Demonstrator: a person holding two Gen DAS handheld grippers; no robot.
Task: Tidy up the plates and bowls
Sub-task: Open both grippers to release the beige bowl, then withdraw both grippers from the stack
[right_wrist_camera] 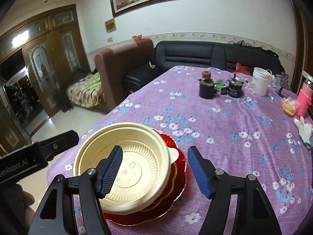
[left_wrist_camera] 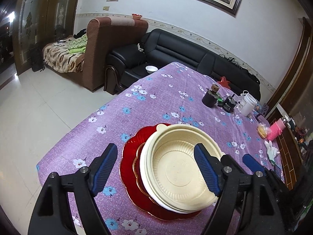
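Both the left gripper and the right gripper are spread wide and nothing is held. Between and just beneath their fingers, the cream bowls are nested on the red plates, apparently stacked to save space on the table.

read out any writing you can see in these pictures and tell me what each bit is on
"enRobot.AI": white lettering on the black body of the left tool, cut off at the picture's left edge.
Raised marks, including a small rectangle, on the floor of the cream bowl: too faint to read.
Yellowish plaque on the wall: too blurred to read.
Label on the white tub far across the table: too small to read.
Nothing else legible.
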